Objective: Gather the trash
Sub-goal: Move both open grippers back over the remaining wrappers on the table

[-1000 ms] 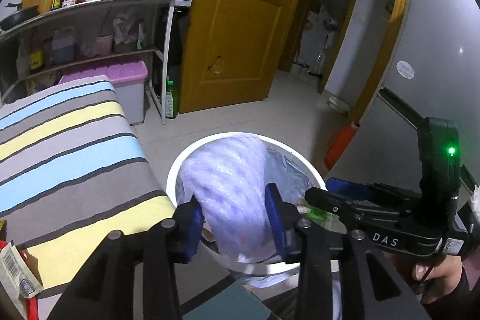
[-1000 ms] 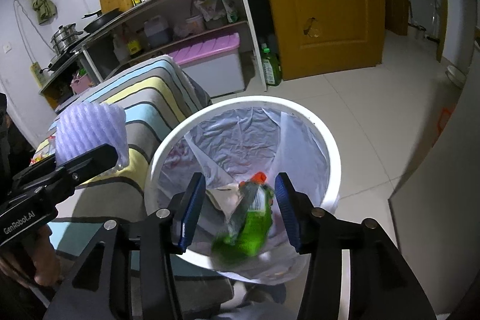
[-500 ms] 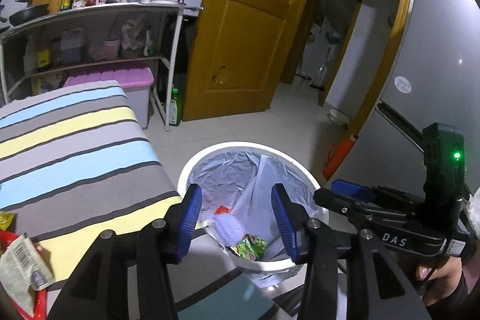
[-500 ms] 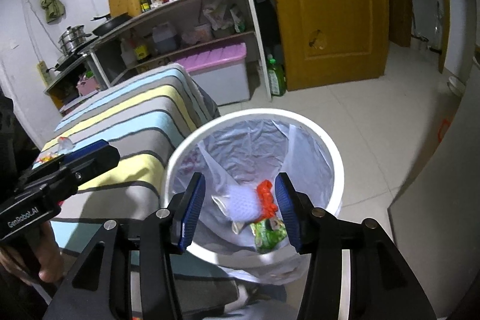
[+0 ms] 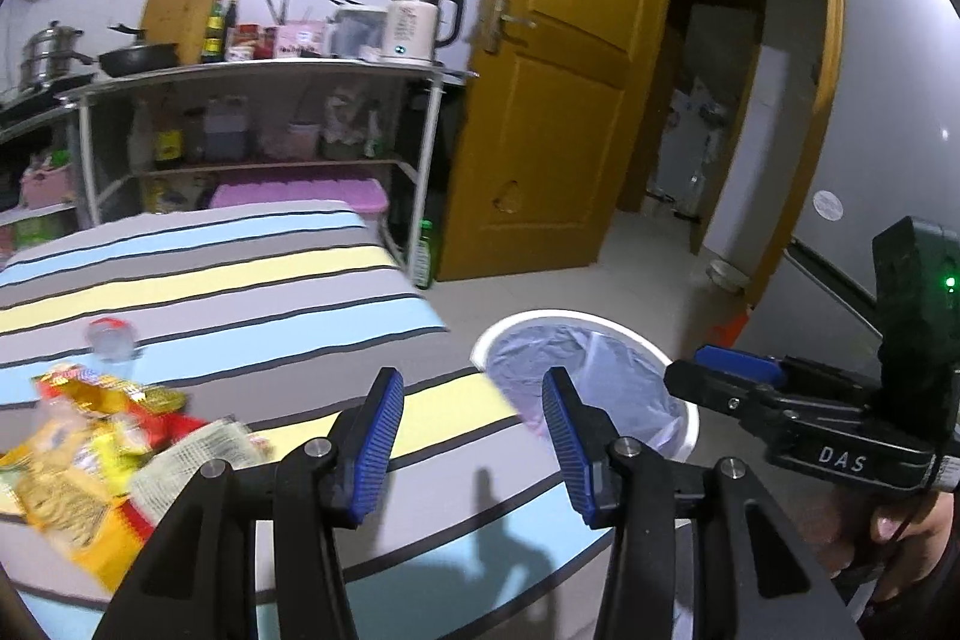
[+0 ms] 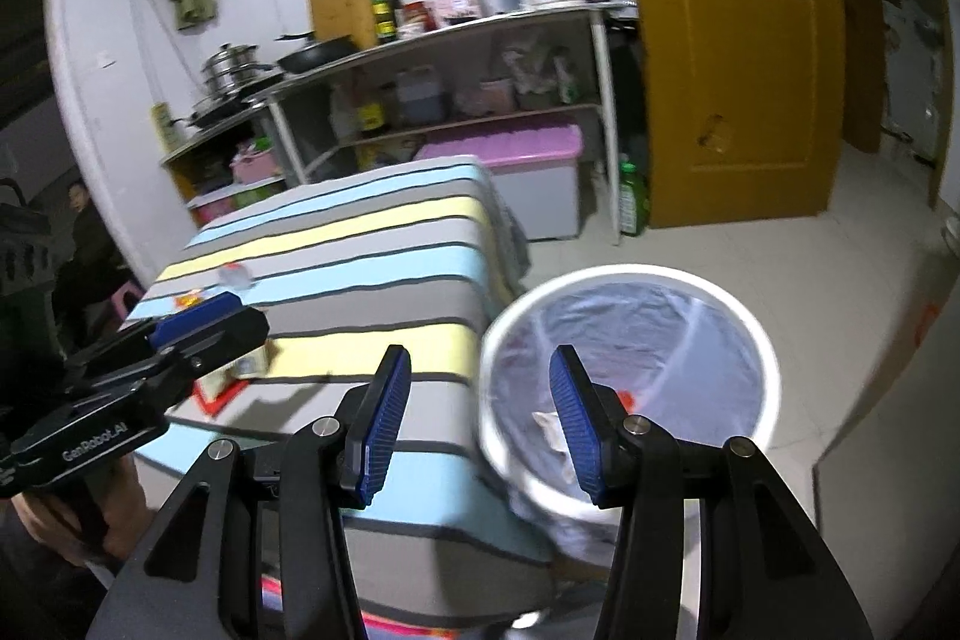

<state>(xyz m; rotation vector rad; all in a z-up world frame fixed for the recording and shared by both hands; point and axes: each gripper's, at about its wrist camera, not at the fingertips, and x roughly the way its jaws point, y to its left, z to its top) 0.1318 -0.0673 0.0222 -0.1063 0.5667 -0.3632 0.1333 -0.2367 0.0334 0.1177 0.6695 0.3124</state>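
- Viewing along the left gripper (image 5: 473, 436): its blue fingers (image 5: 378, 439) stand spread with nothing between them. The jaws have just been opening; the purple foam they pinched a second ago is gone from them.
- Left of the fingers, on the striped table (image 5: 240, 292), lies a heap of wrappers (image 5: 102, 454), blurred; a clear bottle with a red cap (image 5: 111, 340) lies just beyond the heap.
- Right of the fingers and below the table edge stands the trash bin (image 5: 591, 382), lined with a bag. A second ago it sat directly between the fingers; it is now off to the right side, and the table fills the centre of the view.
- Viewing along the right gripper (image 6: 477, 421): its fingers (image 6: 384, 424) are likewise spread and empty. The green packet seen falling between them a second ago now rests inside the bin, where pale and red scraps show behind the right finger.
- The bin has shifted right of centre in this view also. The left gripper appears at far left, over the table, near a wrapper.
- Judgement: one deposit is complete; both grippers are free for the next pickup, with the wrappers and bottle remaining.
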